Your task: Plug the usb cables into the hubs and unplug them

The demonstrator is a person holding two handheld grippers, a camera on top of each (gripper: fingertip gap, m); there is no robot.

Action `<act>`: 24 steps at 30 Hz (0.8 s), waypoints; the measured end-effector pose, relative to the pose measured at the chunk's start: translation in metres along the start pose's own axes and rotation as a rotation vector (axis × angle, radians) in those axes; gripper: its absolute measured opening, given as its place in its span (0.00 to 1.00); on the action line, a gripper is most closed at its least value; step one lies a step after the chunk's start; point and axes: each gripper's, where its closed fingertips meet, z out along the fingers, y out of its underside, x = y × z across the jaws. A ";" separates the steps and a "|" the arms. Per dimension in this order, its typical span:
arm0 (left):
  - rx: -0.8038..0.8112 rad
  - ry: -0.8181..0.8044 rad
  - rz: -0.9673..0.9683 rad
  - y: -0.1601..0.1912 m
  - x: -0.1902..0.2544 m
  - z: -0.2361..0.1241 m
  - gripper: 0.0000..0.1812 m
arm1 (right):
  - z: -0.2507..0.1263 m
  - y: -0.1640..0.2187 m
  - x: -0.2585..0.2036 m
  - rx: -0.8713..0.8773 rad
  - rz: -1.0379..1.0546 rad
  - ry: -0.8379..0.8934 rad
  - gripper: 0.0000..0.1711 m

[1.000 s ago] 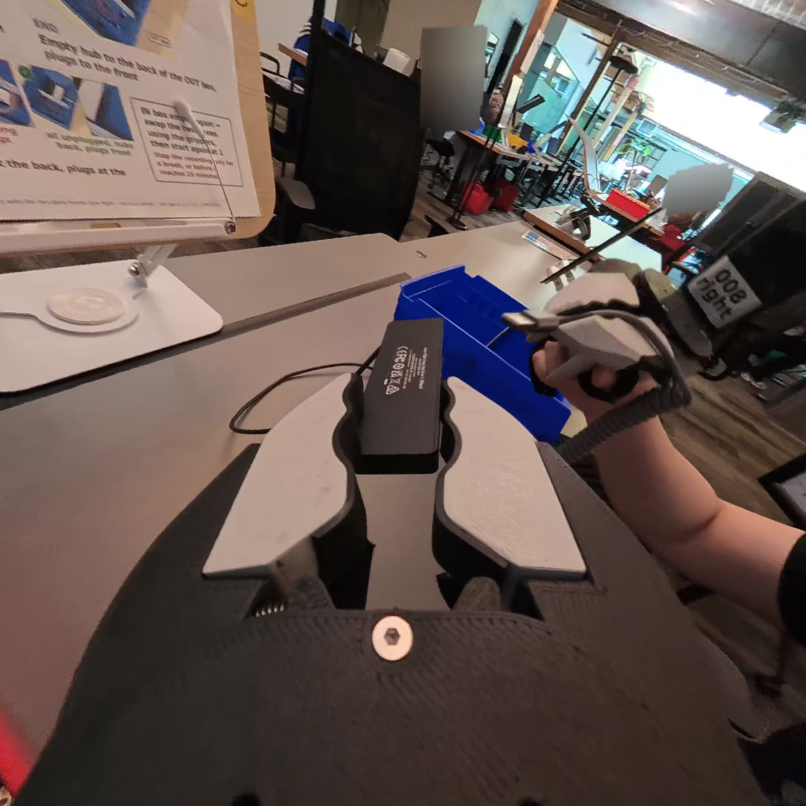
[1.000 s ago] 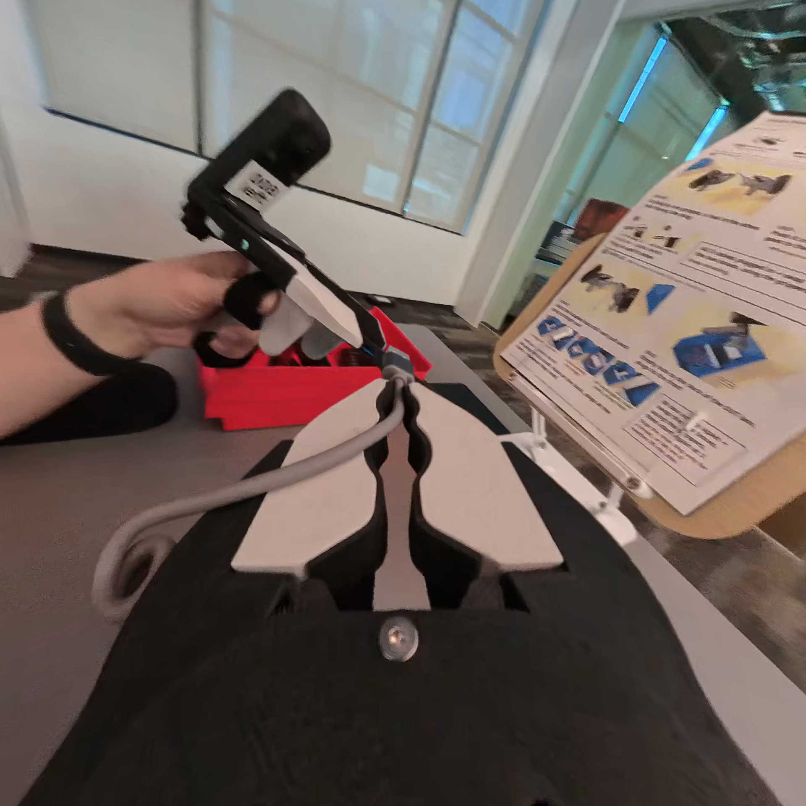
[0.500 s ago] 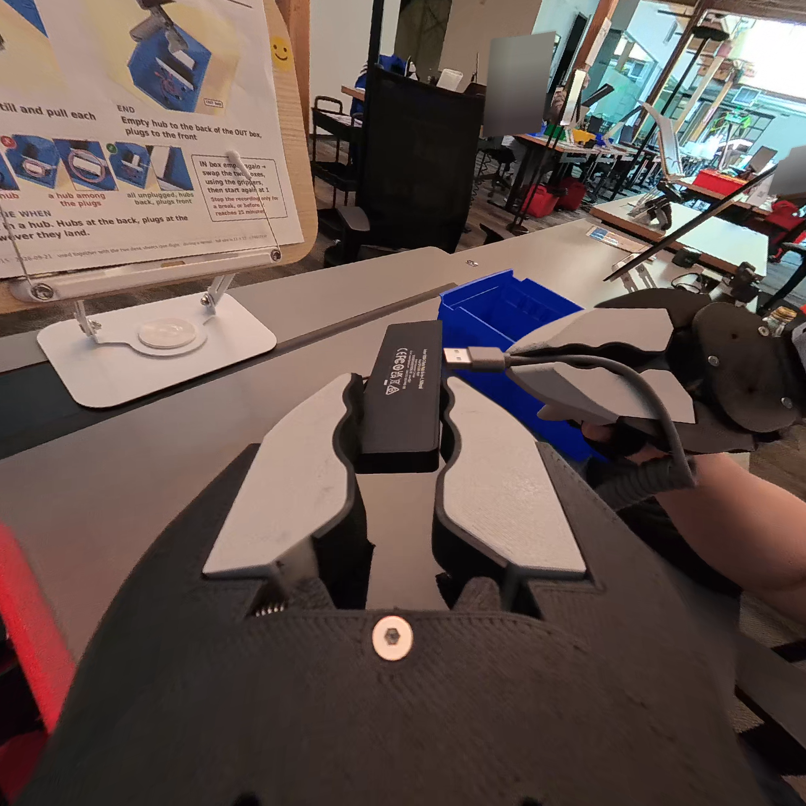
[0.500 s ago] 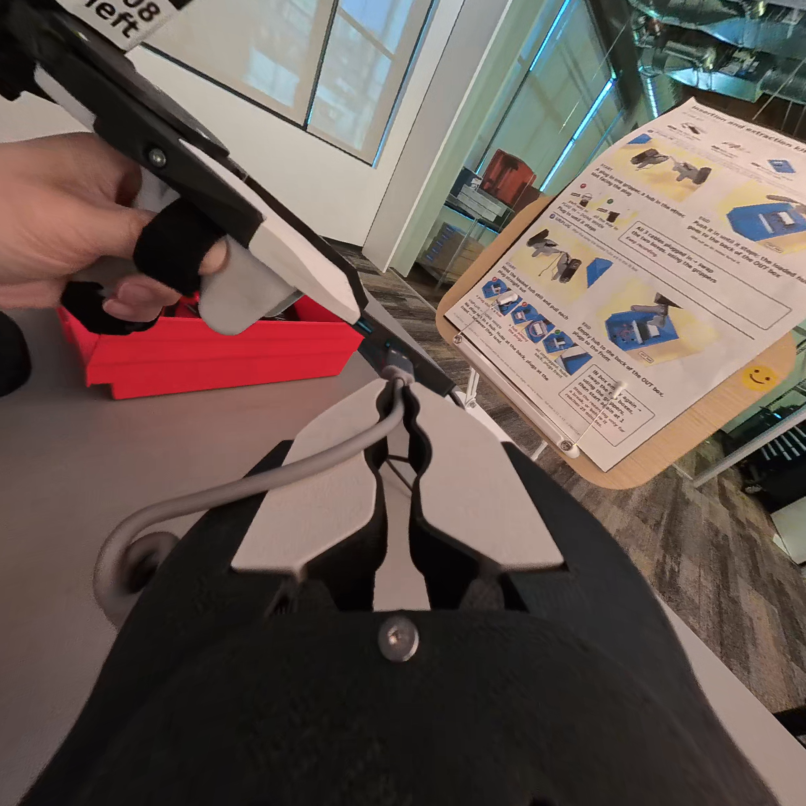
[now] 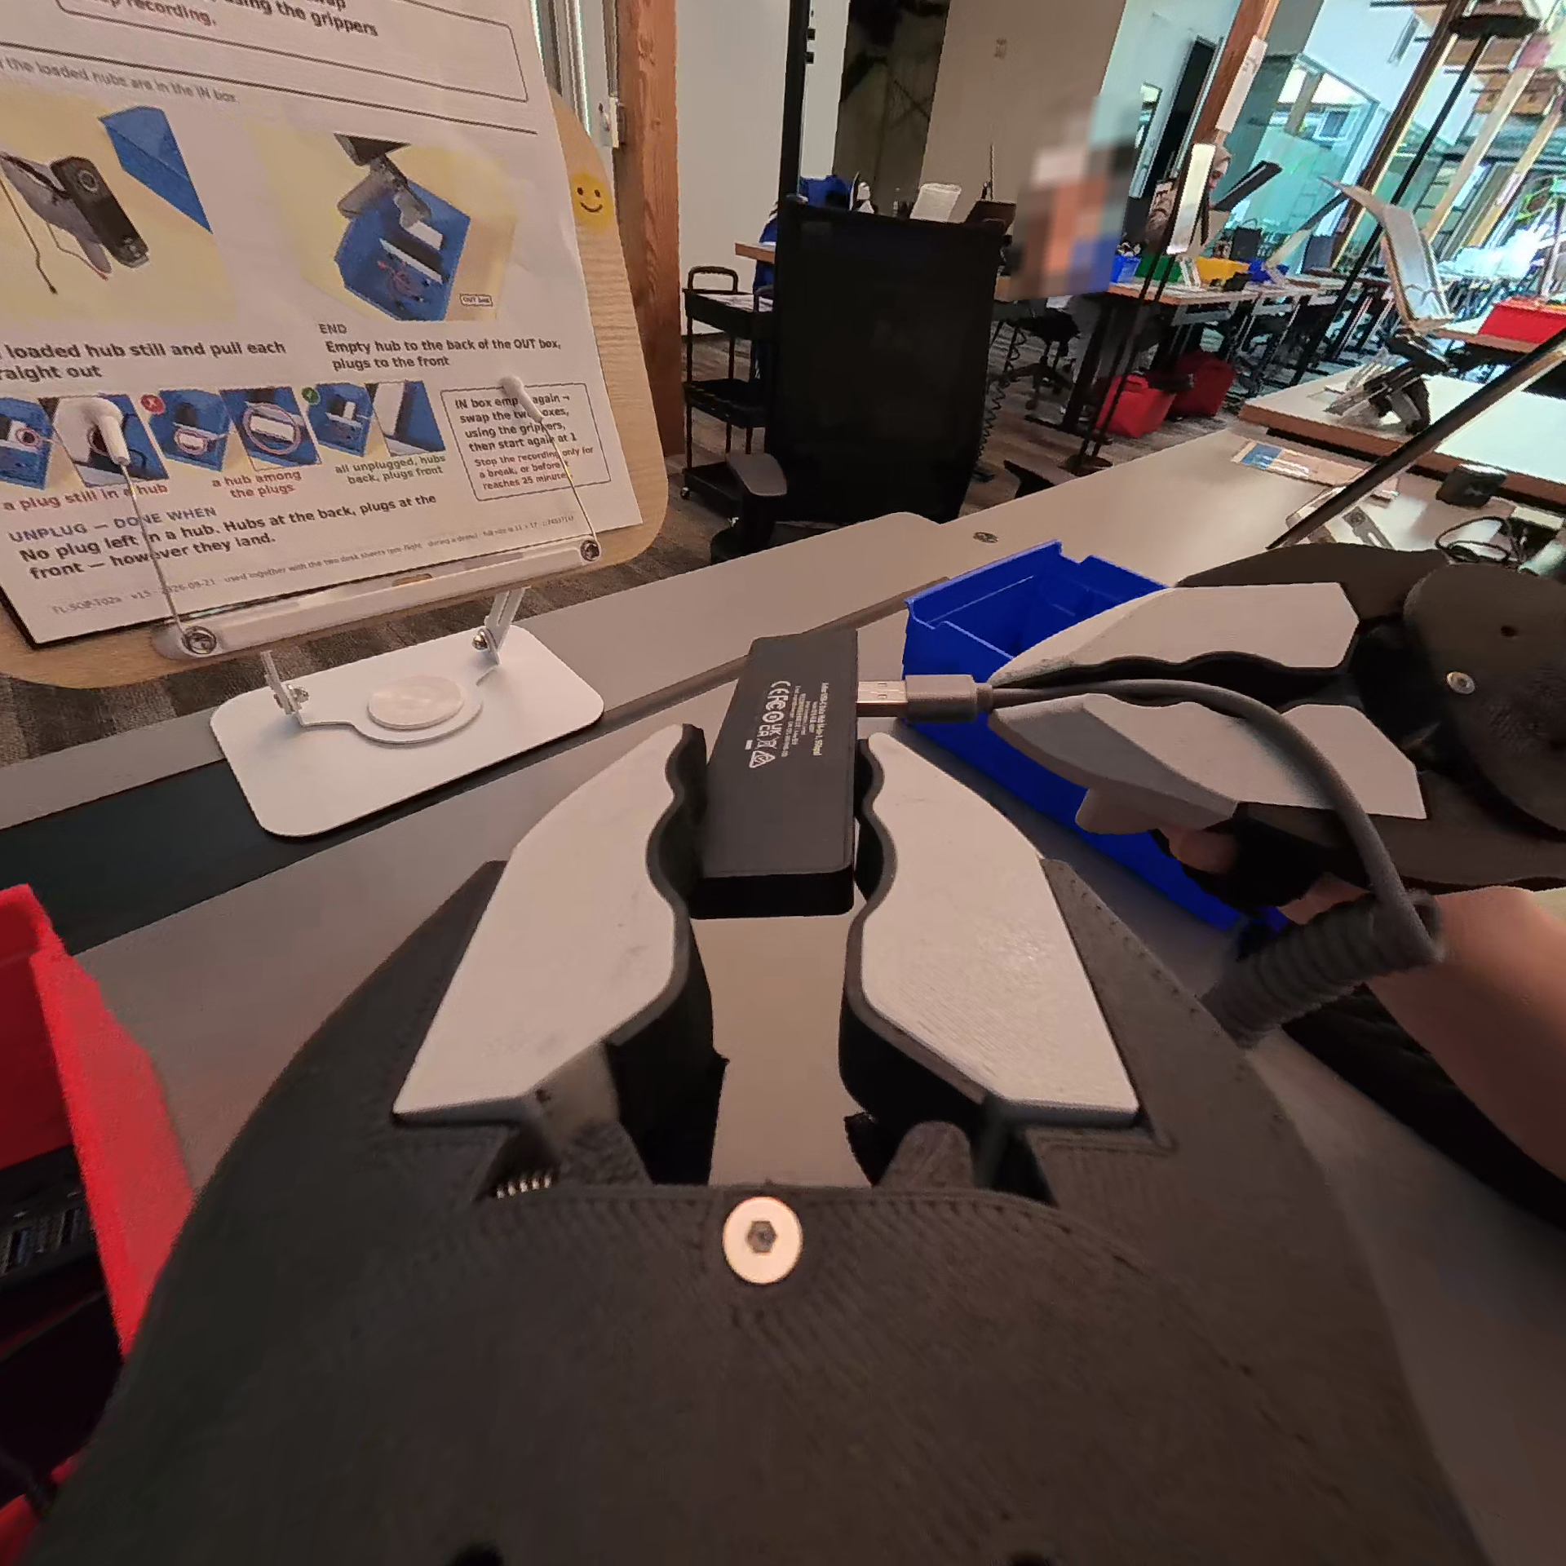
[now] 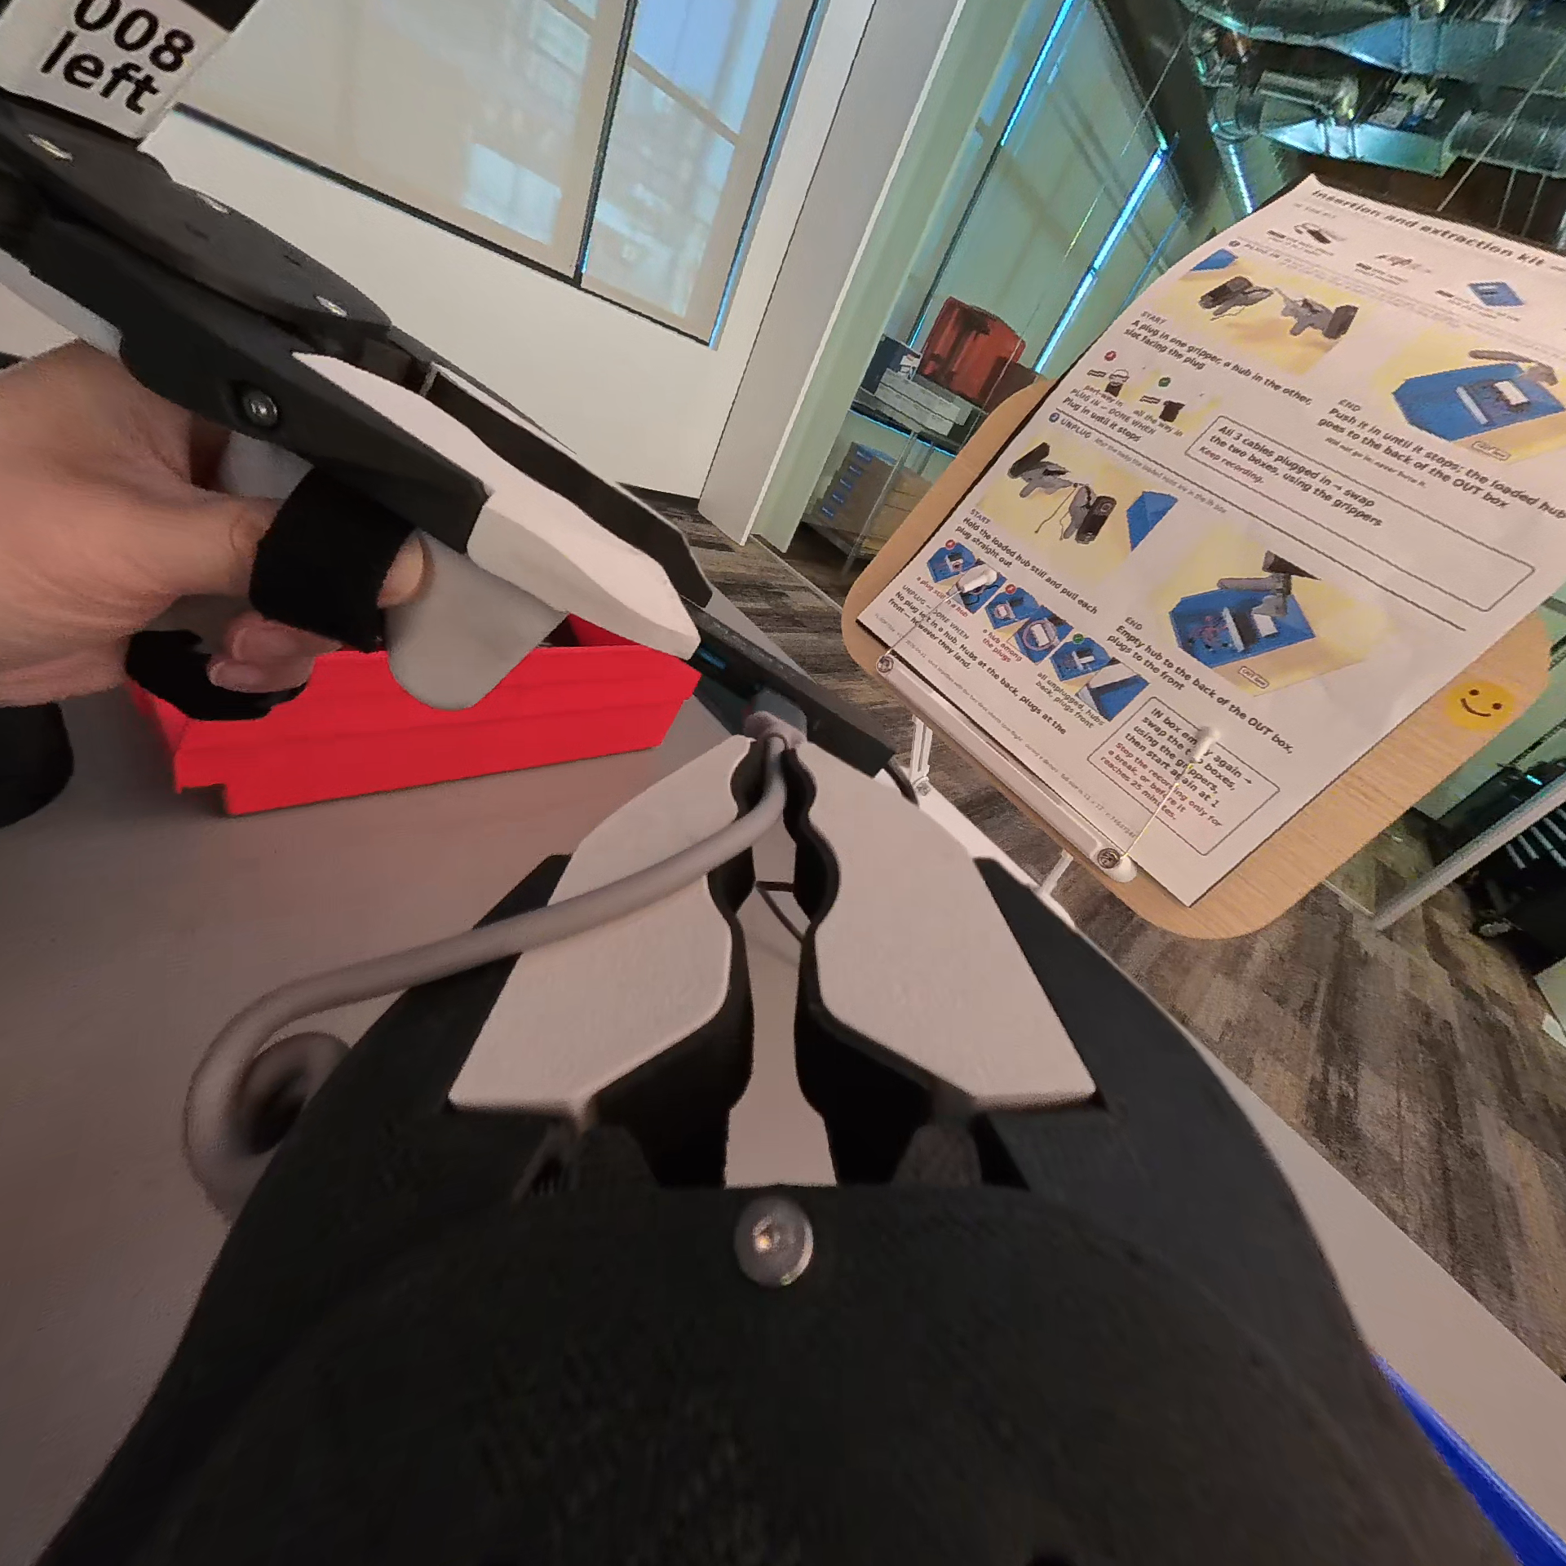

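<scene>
Plug has been brought up to the hub side; not yet seated. Left claw grasps hub, right claw clenched on cable. Insertion and all unplugging remain.

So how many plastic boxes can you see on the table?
2: a blue box behind the right claw, a red box beyond the left claw. More may be hidden.

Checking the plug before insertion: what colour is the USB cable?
Grey cable, grey plug shell with a silver metal tip; clearest in the left wrist view.
</scene>
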 end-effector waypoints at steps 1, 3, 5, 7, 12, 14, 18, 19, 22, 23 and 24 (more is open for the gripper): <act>0.003 0.000 -0.004 0.000 0.000 0.000 0.18 | 0.000 0.000 0.001 0.002 0.003 0.003 0.02; 0.011 0.000 -0.008 -0.001 -0.001 0.000 0.18 | 0.000 0.000 0.001 0.006 0.003 0.003 0.02; 0.013 -0.001 -0.016 -0.001 -0.001 0.000 0.18 | 0.000 0.000 0.000 0.004 -0.004 0.005 0.02; 0.018 -0.003 -0.021 -0.001 -0.001 0.000 0.18 | 0.001 0.000 -0.001 0.002 -0.018 0.009 0.02; 0.110 0.041 -0.020 -0.011 0.008 -0.004 0.00 | 0.002 0.002 -0.002 -0.002 -0.038 0.011 0.02; 0.105 0.041 0.011 -0.013 0.011 -0.005 0.00 | 0.004 0.004 -0.004 -0.009 -0.030 0.003 0.02; 0.048 0.021 -0.009 0.002 0.006 0.001 0.00 | 0.005 0.009 0.000 -0.027 -0.063 0.023 0.02; 0.030 0.031 -0.027 0.007 0.006 0.002 0.00 | 0.004 0.009 0.003 -0.025 -0.058 0.028 0.02; -0.059 0.046 -0.002 0.023 0.008 0.000 0.00 | 0.002 0.012 0.009 -0.035 -0.006 0.010 0.02; -0.096 0.053 0.034 0.028 0.010 -0.003 0.02 | 0.002 0.012 0.012 -0.032 0.002 0.008 0.02; -0.146 0.068 0.073 0.036 0.013 -0.007 0.06 | 0.001 0.012 0.013 -0.035 0.001 0.000 0.02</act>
